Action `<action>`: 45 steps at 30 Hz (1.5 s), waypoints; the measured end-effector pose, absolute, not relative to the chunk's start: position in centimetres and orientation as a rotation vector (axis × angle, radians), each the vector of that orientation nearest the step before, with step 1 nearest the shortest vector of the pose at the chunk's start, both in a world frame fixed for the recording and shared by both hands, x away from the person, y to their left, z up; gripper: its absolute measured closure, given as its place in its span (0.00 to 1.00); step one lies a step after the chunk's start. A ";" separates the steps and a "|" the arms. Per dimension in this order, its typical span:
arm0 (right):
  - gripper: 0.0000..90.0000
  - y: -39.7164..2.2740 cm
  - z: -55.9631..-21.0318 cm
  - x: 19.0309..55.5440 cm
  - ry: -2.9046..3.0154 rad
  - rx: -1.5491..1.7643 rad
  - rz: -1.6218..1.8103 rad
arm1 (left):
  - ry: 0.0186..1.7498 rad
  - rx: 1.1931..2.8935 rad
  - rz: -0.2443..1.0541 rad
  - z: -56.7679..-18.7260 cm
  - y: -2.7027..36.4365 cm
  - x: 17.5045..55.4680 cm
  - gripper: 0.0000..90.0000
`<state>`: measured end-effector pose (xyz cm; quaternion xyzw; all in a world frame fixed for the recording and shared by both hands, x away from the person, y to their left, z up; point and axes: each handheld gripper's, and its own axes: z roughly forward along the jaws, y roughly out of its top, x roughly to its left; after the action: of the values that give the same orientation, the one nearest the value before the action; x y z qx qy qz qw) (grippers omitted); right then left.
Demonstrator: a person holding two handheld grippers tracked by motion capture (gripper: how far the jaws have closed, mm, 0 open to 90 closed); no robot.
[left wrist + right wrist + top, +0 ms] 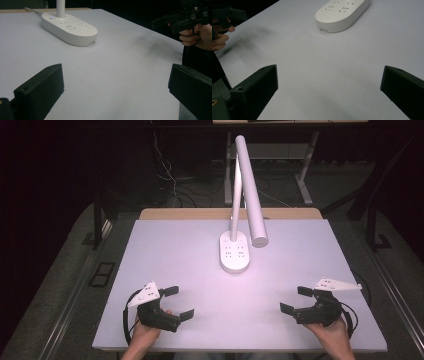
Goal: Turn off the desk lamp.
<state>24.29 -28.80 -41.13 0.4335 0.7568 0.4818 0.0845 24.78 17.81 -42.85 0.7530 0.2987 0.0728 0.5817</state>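
A white desk lamp stands on its oval base (234, 252) at the middle of the white table top (190, 245); its post rises from the base and its long tube head (250, 195) slants over it. The base (70, 28) (342, 12) carries sockets and small buttons. My left gripper (178, 303) sits near the front left edge, open, nothing between its jaws. My right gripper (296, 300) sits near the front right edge, also open and empty. Both point inward toward the table's middle. In the left gripper view the right gripper (175, 21) shows far off in a hand.
The table's wooden back edge (200, 213) lies behind the lamp. Dark floor with cables (170, 175) and desk legs (305, 180) lies beyond. Bare white surface stretches between the two grippers and the lamp base.
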 end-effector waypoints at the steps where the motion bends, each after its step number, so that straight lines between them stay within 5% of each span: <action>1: 0.01 -28.8 -41.1 24.3 2.258 1.299 1.439 | 0.697 1.759 0.171 -42.8 17.8 24.8 0.00; 45: 0.01 -29.1 -39.8 25.2 2.319 1.334 1.405 | 0.680 1.771 0.185 -42.8 17.6 24.4 0.00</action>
<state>25.23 -29.06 -39.82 0.4407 0.7660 0.4642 0.0597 24.39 17.65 -42.78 0.7575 0.2908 0.0789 0.5791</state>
